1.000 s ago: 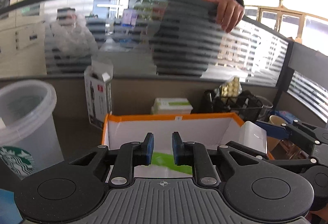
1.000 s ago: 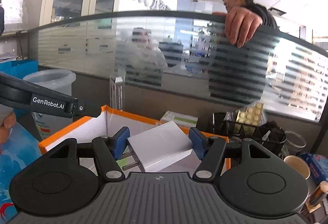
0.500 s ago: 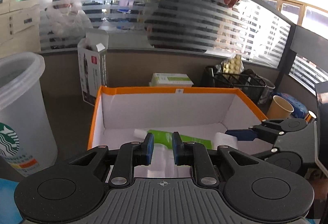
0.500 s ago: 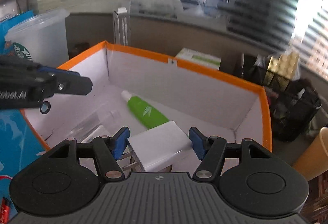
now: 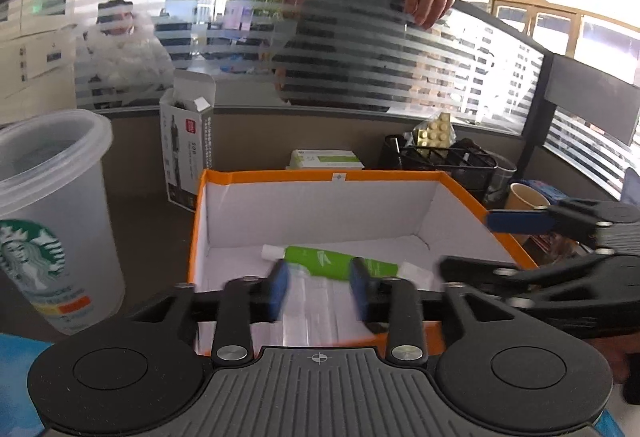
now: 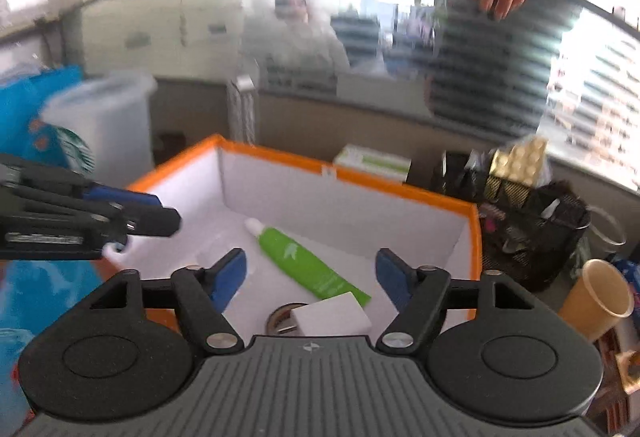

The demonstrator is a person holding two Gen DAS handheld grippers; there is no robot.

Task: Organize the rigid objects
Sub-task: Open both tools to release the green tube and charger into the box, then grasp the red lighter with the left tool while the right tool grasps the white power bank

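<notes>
Both claws hang over the orange-rimmed white cardboard box (image 6: 474,237), and neither grips anything. My right gripper (image 6: 311,277) has its blue-padded jaws spread wide; my left gripper (image 5: 318,289) also has its jaws parted, and their blur tells me little more than that.

As I judge it, a good part of the sorting is done. On the box floor I can see a green squeeze tube with a white cap (image 6: 298,261) lying diagonally across the middle, a white square wall charger (image 6: 330,319) at the near edge, and a dark roll of tape (image 6: 280,315) touching the charger's left side. Some clear plastic wrapping (image 5: 312,313) lies on the near-left part of the floor, under my left claw.

The charger sits just below and between my right claw's open jaws, apart from both pads, so I take it as set down and free.

What is left is hard to tell. Outside the box I see a frosted plastic Starbucks cup (image 5: 52,221) to the left, a tall grey product carton (image 5: 188,153) at the far left corner, and a brown paper cup (image 6: 596,297) to the right, but I cannot tell which of these belong in the box.
</notes>
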